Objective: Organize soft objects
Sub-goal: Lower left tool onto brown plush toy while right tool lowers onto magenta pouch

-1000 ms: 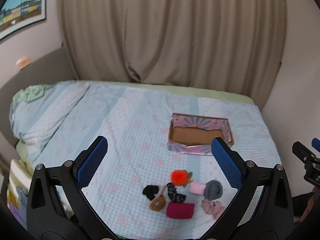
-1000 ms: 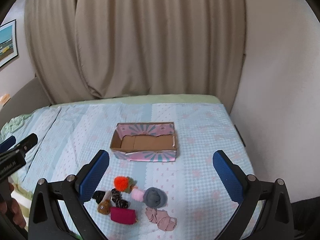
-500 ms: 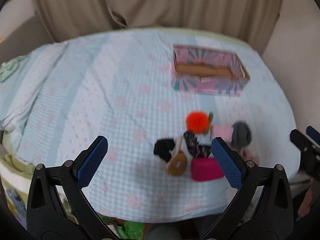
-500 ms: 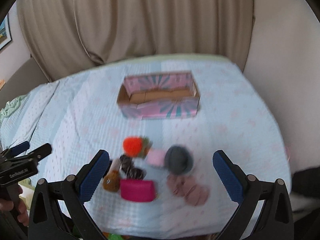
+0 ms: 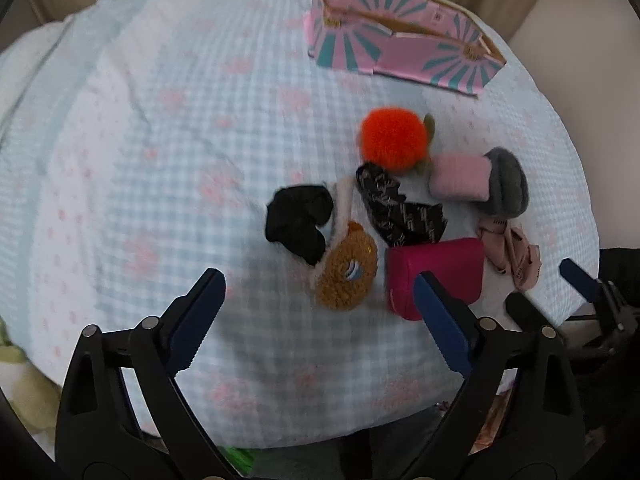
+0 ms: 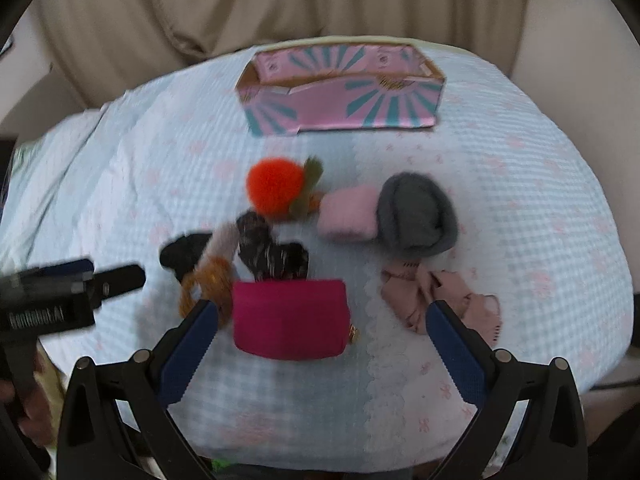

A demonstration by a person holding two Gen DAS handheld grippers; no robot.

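Magenta pouch (image 6: 289, 316) sits between the spread, empty right gripper (image 6: 320, 344) fingers, crowded by brown plush (image 6: 208, 284) and patterned sock (image 6: 276, 256); left gripper (image 5: 320, 320) also open; closing could snag neighbours.

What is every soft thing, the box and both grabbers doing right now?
left gripper: open, empty.
right gripper: open, empty.
pink box: open-topped, nothing visible inside.
magenta pouch: lying flat on the bed.
orange pompom: on the bed.
grey sock: rolled up.
pink cloth: crumpled.
black scrunchie: bunched.
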